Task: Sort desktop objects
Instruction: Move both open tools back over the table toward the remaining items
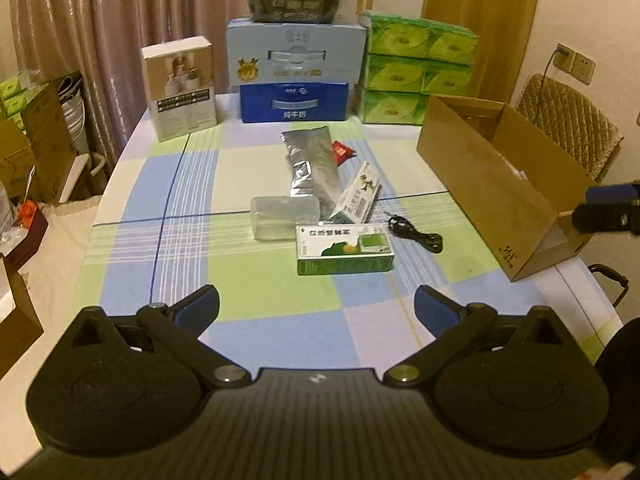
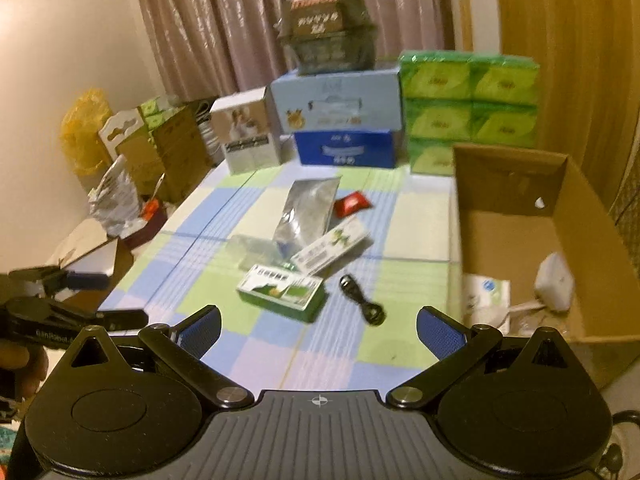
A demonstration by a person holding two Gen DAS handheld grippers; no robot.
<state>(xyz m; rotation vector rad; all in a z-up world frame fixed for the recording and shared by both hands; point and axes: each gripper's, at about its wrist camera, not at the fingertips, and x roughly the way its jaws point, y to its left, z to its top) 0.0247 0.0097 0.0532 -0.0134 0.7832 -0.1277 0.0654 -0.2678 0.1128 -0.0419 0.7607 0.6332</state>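
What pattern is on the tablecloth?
Checks of blue, green and cream on the tablecloth, clearest in the left wrist view.

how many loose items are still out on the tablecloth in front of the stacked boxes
6: silver pouch, red packet beside it, clear case, white carton, green box nearest, black cable at right. Smaller things may hide beneath the pouch.
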